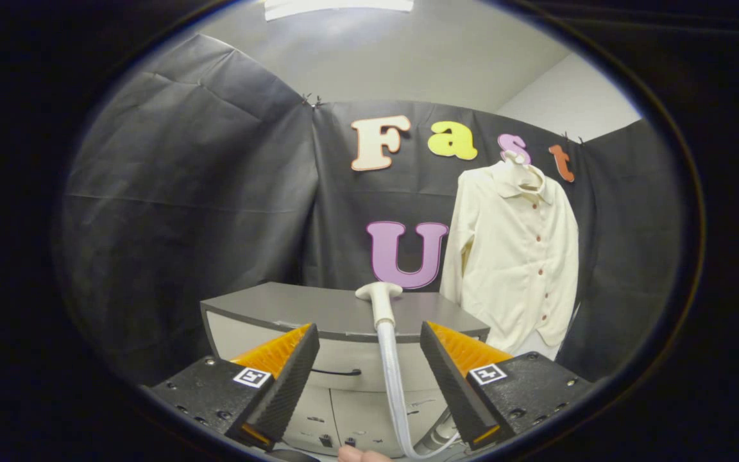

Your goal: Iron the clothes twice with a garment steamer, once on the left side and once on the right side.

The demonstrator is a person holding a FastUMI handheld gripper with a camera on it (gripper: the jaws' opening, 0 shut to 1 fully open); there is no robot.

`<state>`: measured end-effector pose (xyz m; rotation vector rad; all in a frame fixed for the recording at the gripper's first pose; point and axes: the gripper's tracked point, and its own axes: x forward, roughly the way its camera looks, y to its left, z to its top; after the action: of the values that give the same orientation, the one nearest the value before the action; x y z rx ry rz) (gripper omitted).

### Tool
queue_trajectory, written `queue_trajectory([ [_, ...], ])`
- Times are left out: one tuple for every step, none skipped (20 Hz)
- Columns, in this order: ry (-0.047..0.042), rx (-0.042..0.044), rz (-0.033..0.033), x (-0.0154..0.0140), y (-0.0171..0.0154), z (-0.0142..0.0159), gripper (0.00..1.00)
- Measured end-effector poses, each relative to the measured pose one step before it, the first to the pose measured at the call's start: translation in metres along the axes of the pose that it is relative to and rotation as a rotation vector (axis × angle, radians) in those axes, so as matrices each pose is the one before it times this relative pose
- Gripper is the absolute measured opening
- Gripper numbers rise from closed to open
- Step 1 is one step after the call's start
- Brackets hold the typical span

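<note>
Gripper (369,372) wide open, nothing in it, steamer hose running up the middle.

So the two fingers are spread well apart and aren't pinching or touching anything. The white ribbed hose (392,378) passes through the gap between them without touching either one, climbing to the garment steamer head (379,296), which sits on top of the grey cabinet (292,308) just ahead of the fingers. Down low by the bottom of the hose there's a bit of a fingertip (358,454) poking in, can't tell what it's doing. Further back, off to the right beyond the cabinet, the cream button-up shirt (512,250) hangs on a hanger (518,168) against the black cloth wall (203,192), well apart from the steamer head and the gripper.
</note>
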<state>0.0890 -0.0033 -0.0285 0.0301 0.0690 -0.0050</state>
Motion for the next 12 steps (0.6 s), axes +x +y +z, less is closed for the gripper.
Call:
queue_trajectory([
  [0.00689,0.00633,0.00224,0.00626,-0.00014,-0.00305,0.96],
  [0.00638,0.00521,-0.00137,0.00681,-0.00176,-0.00252,0.96],
  [0.00455,0.00306,-0.00398,0.00743,-0.00167,-0.00179,0.96],
  [0.01195,0.00136,-0.00442,0.0081,-0.00259,-0.00465,0.96],
  [0.01156,0.00166,-0.00193,0.00746,-0.00215,-0.00312,0.97],
  [0.00849,0.00454,-0.00033,0.00745,0.0,-0.00108,0.97],
  [0.00457,0.00578,-0.00316,0.00791,-0.00104,-0.00005,0.97],
  [0.0107,0.00117,-0.00162,0.00792,-0.0008,-0.00219,0.97],
  [0.01213,-0.00053,-0.00267,0.00713,-0.0005,-0.00191,0.97],
  [0.00597,-0.00213,-0.00617,0.00797,-0.00151,-0.0009,0.97],
  [0.00875,-0.00248,-0.00288,0.00642,-0.00078,-0.00164,0.96],
  [0.01388,-0.00431,-0.0047,0.0076,-0.00077,-0.00303,0.97],
])
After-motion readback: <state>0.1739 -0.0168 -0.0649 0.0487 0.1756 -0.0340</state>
